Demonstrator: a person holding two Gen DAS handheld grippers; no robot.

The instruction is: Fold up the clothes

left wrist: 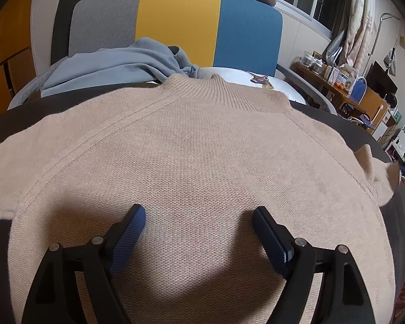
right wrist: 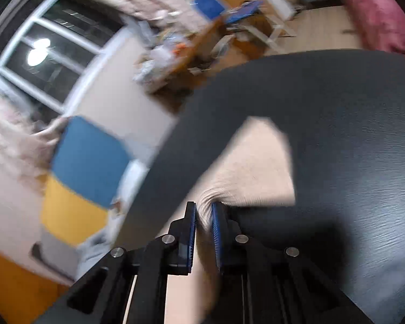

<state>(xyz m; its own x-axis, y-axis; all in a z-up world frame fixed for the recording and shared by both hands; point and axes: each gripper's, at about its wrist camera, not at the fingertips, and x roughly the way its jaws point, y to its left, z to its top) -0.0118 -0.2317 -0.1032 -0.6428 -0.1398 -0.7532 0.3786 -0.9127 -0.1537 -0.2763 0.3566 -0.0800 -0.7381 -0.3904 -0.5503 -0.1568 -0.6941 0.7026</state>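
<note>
A beige knit sweater [left wrist: 197,145] lies spread flat on the dark table [left wrist: 391,145], collar toward the far side. My left gripper [left wrist: 199,213] hovers low over the sweater's lower body, its jaws wide open, with only flat knit between the blue pads. In the right wrist view, my right gripper [right wrist: 203,210] is shut on a bunched fold of the sweater's sleeve [right wrist: 251,167], and the fabric puckers where the blue pads pinch it. The sleeve's end lies on the dark table [right wrist: 337,108] just beyond the fingertips. This view is motion-blurred.
A grey garment [left wrist: 116,67] is heaped behind the sweater, in front of a chair back striped grey, yellow and blue [left wrist: 175,24]. A white printed item [left wrist: 256,79] lies beside it. A cluttered wooden desk [left wrist: 348,89] stands at the right, below a window [right wrist: 48,56].
</note>
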